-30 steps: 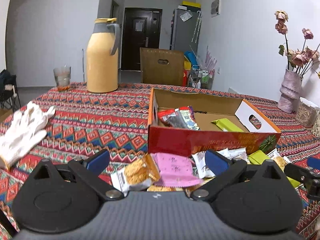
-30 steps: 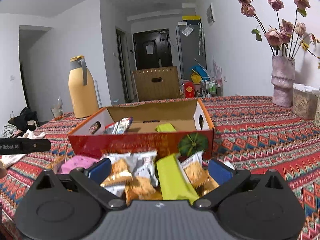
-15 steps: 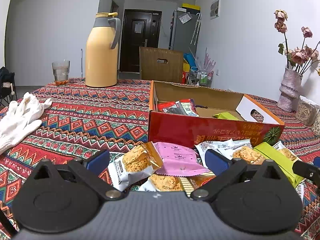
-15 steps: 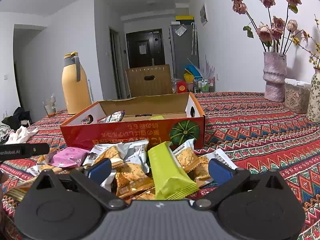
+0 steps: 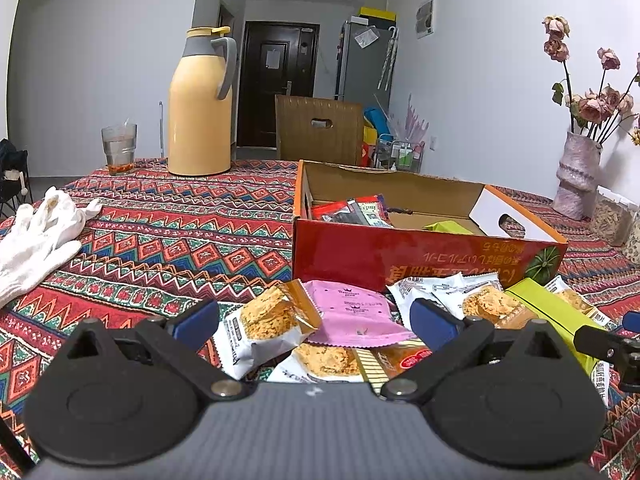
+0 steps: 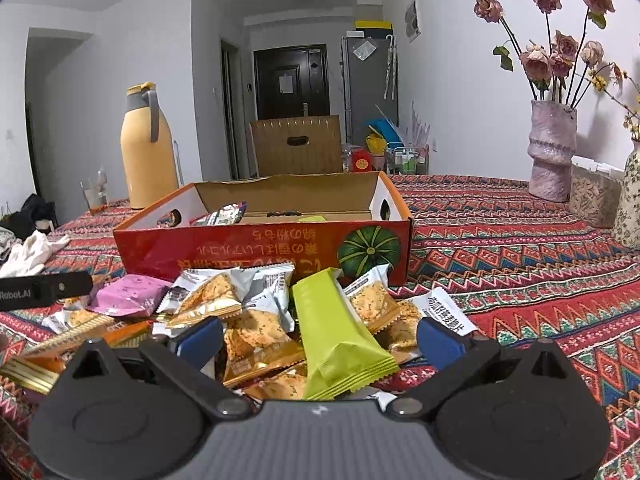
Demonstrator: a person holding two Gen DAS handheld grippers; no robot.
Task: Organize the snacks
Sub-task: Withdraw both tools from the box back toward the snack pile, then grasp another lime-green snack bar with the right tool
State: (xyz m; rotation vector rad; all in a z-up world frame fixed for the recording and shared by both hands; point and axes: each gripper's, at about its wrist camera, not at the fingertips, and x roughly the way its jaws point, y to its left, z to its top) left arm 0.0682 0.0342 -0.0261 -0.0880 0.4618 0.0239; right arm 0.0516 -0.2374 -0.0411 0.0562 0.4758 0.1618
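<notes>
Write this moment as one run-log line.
left claw: open over pink packet | right claw: open over green packet | box: partly filled

Even, soft indoor light fills both views, shadows faint. Strong fisheye bending curves the walls (image 5: 100,60) at the edges; dark corners vignette. Focus stays sharp throughout.

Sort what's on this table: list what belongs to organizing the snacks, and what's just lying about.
Belongs: red box, pink packet, green bar, cracker packets, snacks already in the box.
Lying about: yellow thermos, glass, white gloves, vase of flowers.
</notes>
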